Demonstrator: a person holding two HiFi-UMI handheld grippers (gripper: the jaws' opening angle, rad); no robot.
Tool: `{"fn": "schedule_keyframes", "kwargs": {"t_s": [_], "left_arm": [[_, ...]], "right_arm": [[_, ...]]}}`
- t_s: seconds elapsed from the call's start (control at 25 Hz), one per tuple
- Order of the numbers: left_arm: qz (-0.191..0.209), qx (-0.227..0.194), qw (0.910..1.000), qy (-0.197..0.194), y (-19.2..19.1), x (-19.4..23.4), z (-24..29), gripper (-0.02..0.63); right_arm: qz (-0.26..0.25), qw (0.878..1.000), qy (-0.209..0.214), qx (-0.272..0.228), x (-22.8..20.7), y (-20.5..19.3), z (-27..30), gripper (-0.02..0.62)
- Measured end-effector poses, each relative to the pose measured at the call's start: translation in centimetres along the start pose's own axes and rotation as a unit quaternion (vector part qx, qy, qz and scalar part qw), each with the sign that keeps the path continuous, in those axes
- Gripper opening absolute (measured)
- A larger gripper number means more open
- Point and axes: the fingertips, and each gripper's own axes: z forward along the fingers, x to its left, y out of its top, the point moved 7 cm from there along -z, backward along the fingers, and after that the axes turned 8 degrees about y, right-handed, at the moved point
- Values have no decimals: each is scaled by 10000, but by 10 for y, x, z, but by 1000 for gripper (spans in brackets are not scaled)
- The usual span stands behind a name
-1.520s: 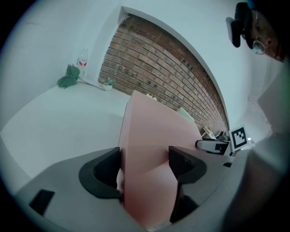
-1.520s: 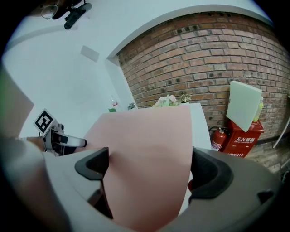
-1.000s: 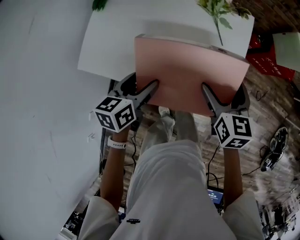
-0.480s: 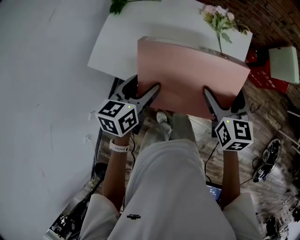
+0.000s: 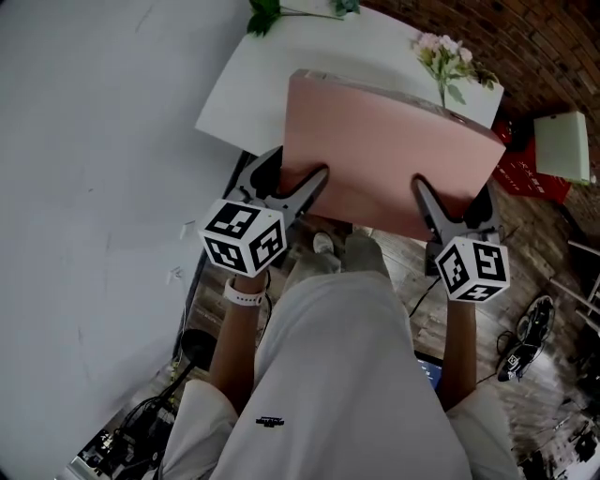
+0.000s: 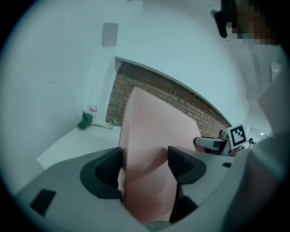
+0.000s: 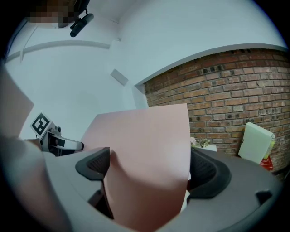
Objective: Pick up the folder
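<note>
Together we hold the pink folder (image 5: 384,150) up over the near edge of the white tabletop (image 5: 248,103). Our left hand-held gripper (image 5: 302,183) clamps the folder's near edge at the left, jaws pressed on both faces. Our right hand-held gripper (image 5: 429,197) clamps the same edge at the right. Pink flowers (image 5: 448,54) lie on the tabletop by the folder's far corner.

A white table (image 5: 246,94) stands far ahead, with pale pink flowers (image 5: 442,49) at its far right corner and a green leafy stem (image 5: 267,13) at its far left. Beyond is a brick wall (image 5: 534,37). To the right, a pale green box (image 5: 562,145) stands beside a red item (image 5: 527,172) on the wood floor (image 5: 534,272).
</note>
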Motion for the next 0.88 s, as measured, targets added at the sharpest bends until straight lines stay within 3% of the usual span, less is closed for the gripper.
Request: {"fn": "schedule_keyframes", "kwargs": {"t_s": [0.48,0.88], "left_arm": [[65,-539,9985,73,22,-15,-34,325],[420,-1188,9920,88,59,-29,-56,314]], "right_arm": [[-227,9989,160,-370,13,33,-20,531],[-51,9958,290,-864,16,59,-32,529]]}}
